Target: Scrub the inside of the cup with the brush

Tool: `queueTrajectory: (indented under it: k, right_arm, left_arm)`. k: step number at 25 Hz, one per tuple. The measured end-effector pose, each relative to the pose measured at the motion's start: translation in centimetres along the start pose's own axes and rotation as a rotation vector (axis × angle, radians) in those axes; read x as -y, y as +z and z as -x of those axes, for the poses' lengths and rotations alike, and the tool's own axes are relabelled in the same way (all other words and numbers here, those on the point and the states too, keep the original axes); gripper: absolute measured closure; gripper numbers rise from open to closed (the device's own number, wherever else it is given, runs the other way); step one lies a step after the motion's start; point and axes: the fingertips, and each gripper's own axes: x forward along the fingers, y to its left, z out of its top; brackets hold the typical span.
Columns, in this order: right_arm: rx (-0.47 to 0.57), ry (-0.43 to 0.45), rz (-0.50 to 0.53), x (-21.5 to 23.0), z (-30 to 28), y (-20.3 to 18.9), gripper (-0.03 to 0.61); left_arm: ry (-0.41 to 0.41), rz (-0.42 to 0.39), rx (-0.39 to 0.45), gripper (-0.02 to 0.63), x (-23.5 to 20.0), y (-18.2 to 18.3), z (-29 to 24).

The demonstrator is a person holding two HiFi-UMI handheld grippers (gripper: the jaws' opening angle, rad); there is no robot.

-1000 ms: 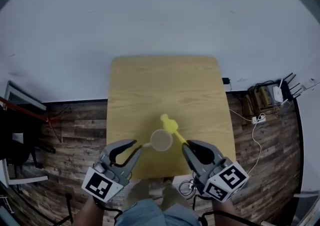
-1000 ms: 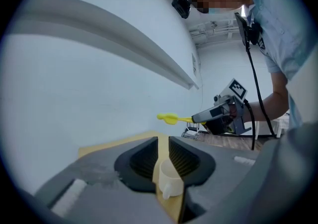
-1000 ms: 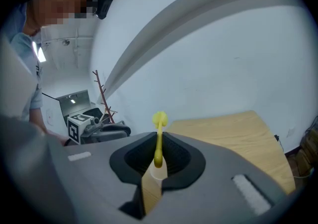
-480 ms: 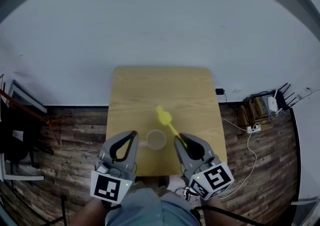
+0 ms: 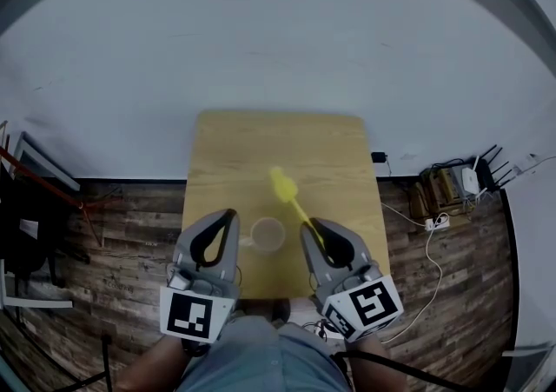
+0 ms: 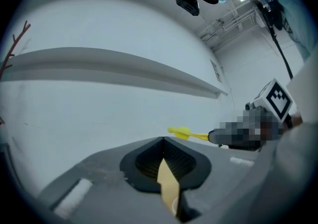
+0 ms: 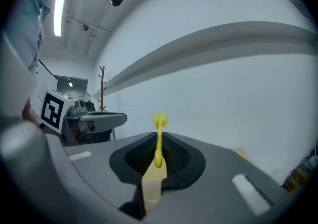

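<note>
A: Where is the cup point(image 5: 268, 234)?
B: It sits on the wooden table point(image 5: 330, 147), close to the near edge, right between the two claws. The left claw point(image 5: 228, 216) is just beside it on the left. The right claw point(image 5: 310, 228) is just beside it on the right.
A: Is the left claw holding it?
B: No. Its two jaws are pressed together at the tips, with nothing in them. Through the thin slit under the tips I see only table and a bit of pale cup rim lower down.
A: And the right claw?
B: It is squeezed tight on the thin handle of the yellow brush point(image 5: 292, 201). The handle sticks out past the tips. The fat brush head is at the far end, beyond the cup and a little to its right.
A: What do the things look like?
B: The cup is round and pale, with its open top facing up. The table is smooth light wood. The claws are grey and rounded, with black ribbed pads point(image 7: 176, 154) inside. Each one has a cube point(image 5: 189, 316) with black and white squares at the back.
</note>
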Motion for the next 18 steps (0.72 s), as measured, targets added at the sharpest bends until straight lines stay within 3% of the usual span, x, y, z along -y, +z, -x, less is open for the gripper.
queueTrajectory:
  k: [18]
  right_arm:
    - [0.019, -0.003, 0.012, -0.3, 0.4, 0.5, 0.538]
  left_arm:
    - [0.003, -0.017, 0.034, 0.595, 0.5, 1.2, 0.8]
